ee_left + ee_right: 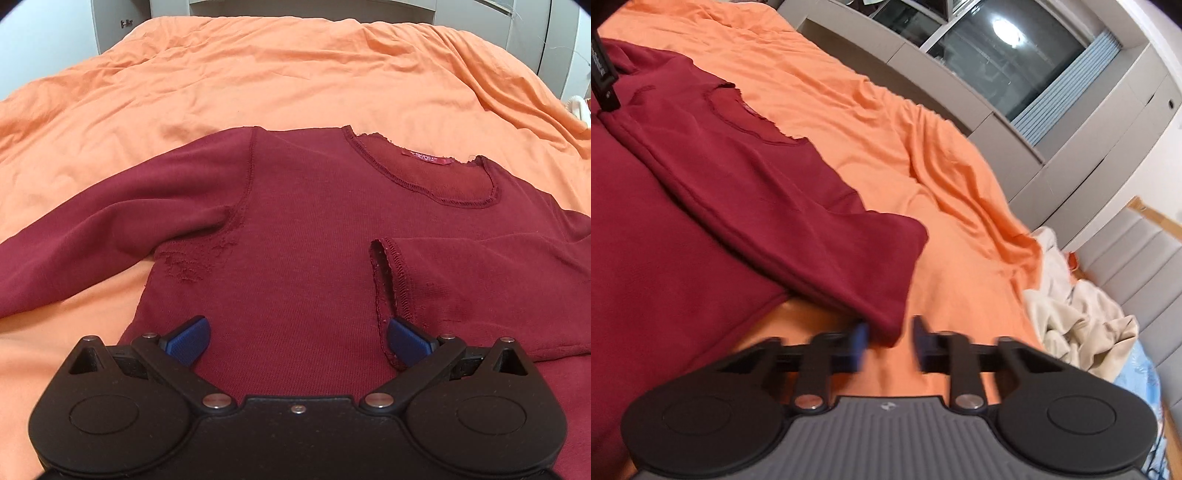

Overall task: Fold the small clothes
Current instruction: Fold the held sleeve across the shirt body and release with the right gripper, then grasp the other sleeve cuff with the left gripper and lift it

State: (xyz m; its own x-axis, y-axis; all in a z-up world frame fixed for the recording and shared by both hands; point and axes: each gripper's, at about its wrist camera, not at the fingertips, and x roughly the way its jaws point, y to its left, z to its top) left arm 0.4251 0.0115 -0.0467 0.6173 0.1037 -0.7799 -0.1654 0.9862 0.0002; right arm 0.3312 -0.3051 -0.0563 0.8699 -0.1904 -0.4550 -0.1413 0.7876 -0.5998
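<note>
While the maroon top lay flat on the orange bed cover, one sleeve folded across its chest, the left gripper hovered spread wide above it; the right gripper, blurred, bracketed the sleeve's fold, jaws visibly apart.

Rumpled orange bedspread, cream blanket heap beside it, grey cabinets, dark window.
</note>
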